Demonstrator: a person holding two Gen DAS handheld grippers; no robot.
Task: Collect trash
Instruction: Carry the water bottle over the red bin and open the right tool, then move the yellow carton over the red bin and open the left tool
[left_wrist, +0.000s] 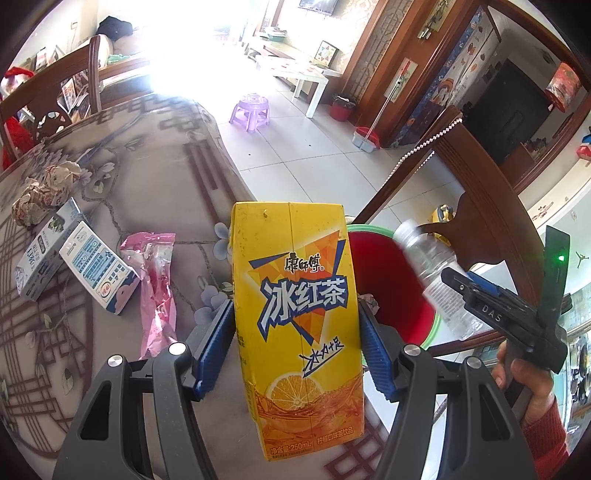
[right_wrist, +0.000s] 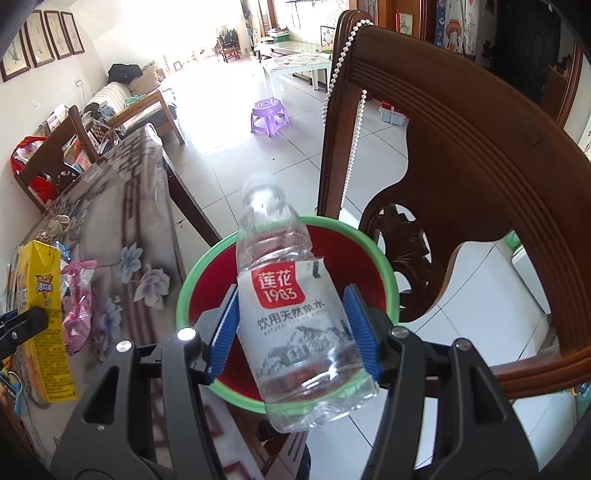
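Left tongs (left_wrist: 297, 343) clamped on a yellow iced-tea drink carton (left_wrist: 295, 314), upright, blue ribbed pads (left_wrist: 216, 347) pressing both its sides, held above the near edge of the counter (left_wrist: 155, 192) w/ the grey floral cloth. Behind the carton at approx 2 o'clock sits a red plastic bin w/ green rim (left_wrist: 391, 295).

Right tongs (right_wrist: 291, 328) clamped on a clear plastic water bottle w/ red-and-white label (right_wrist: 291, 306), cap end tilted away toward 11 o'clock, bottle held right over the bin's (right_wrist: 207, 266) opening. Bottle looks crumpled near its base. In the left wrist view the same bottle (left_wrist: 428, 266) shows at 3 o'clock, beside the person's right hand (left_wrist: 524, 384) in a red sleeve.

Still on the counter, at 9 o'clock of the carton: a pink crinkled plastic wrapper (left_wrist: 157, 284), two white-and-blue milk cartons (left_wrist: 74, 262) lying on their sides and touching, and crumpled paper balls (left_wrist: 44, 195) farther back at 10 o'clock. A dark wooden chair (right_wrist: 461, 155) stands just behind the bin, bead string hanging off its back.
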